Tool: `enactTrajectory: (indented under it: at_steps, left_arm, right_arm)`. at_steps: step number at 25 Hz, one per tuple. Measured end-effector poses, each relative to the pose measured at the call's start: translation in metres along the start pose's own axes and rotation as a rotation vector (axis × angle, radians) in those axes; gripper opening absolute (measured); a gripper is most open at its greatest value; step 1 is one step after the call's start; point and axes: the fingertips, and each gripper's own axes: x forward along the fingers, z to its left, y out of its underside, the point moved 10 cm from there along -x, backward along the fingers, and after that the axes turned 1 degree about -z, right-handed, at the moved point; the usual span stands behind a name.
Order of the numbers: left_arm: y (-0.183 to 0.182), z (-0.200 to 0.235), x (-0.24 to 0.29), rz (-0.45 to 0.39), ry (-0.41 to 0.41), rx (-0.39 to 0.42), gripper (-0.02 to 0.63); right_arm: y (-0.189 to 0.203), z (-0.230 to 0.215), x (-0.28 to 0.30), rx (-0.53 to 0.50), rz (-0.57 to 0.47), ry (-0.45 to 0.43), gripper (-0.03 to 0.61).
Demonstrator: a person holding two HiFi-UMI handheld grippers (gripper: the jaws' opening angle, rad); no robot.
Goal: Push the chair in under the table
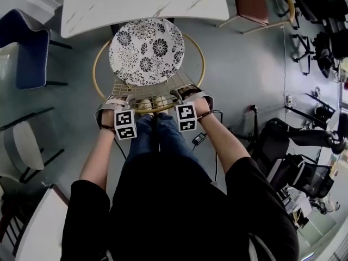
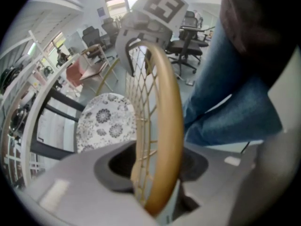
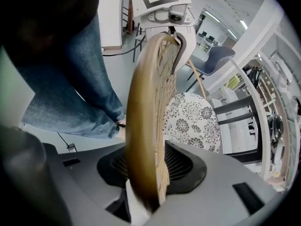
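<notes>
While my left tongs (image 1: 118, 101) and right tongs (image 1: 187, 95) are both clenched on the back rim (image 2: 167, 126) of the chair (image 1: 145, 50), whose seat stands mostly out before the desk (image 1: 141, 4), I judge the pushing is in hand and needs one even, straight shove forward.

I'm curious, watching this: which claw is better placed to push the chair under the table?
Neither clearly. The left claw and the right claw are both shut on the chair's golden back rim, either side of its middle, facing the table. Pushing with both looks steadiest.
</notes>
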Motion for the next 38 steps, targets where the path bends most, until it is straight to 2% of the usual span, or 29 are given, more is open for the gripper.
enactTrajectory:
  at_steps: [1, 4, 9, 14, 18, 22, 25, 28, 31, 38]
  left_arm:
    - [0.001, 0.001, -0.002, 0.003, 0.006, -0.014, 0.219]
    - [0.0, 0.003, -0.013, -0.009, -0.019, -0.031, 0.224]
    - [-0.006, 0.007, -0.043, -0.05, -0.084, -0.05, 0.222]
    - [-0.015, 0.004, -0.068, -0.084, -0.071, -0.1, 0.226]
    - [-0.018, 0.009, -0.09, -0.137, -0.106, -0.172, 0.214]
    - [-0.025, 0.017, -0.111, -0.229, -0.142, -0.323, 0.18]
    - [-0.032, 0.026, -0.125, -0.307, -0.204, -0.413, 0.131]
    - [-0.042, 0.04, -0.144, -0.388, -0.274, -0.465, 0.107]
    - [-0.053, 0.057, -0.171, -0.463, -0.382, -0.489, 0.061]
    - [-0.075, 0.093, -0.253, -0.598, -0.679, -0.51, 0.018]
  right_arm:
    - [-0.001, -0.002, -0.002, 0.013, -0.009, 0.001, 0.139]
    - [-0.004, -0.005, -0.013, 0.021, -0.031, 0.012, 0.164]
    - [-0.001, -0.009, -0.037, -0.044, -0.04, 0.045, 0.173]
    - [0.001, -0.007, -0.065, -0.073, -0.055, 0.028, 0.186]
    - [0.0, -0.011, -0.094, -0.018, -0.118, 0.032, 0.184]
    - [-0.006, -0.023, -0.118, 0.108, -0.2, 0.095, 0.183]
    - [-0.015, -0.037, -0.136, 0.223, -0.27, 0.17, 0.114]
    - [-0.022, -0.056, -0.158, 0.327, -0.367, 0.274, 0.056]
    - [-0.028, -0.077, -0.187, 0.404, -0.445, 0.39, 0.043]
    - [-0.038, -0.121, -0.266, 0.55, -0.597, 0.661, 0.032]
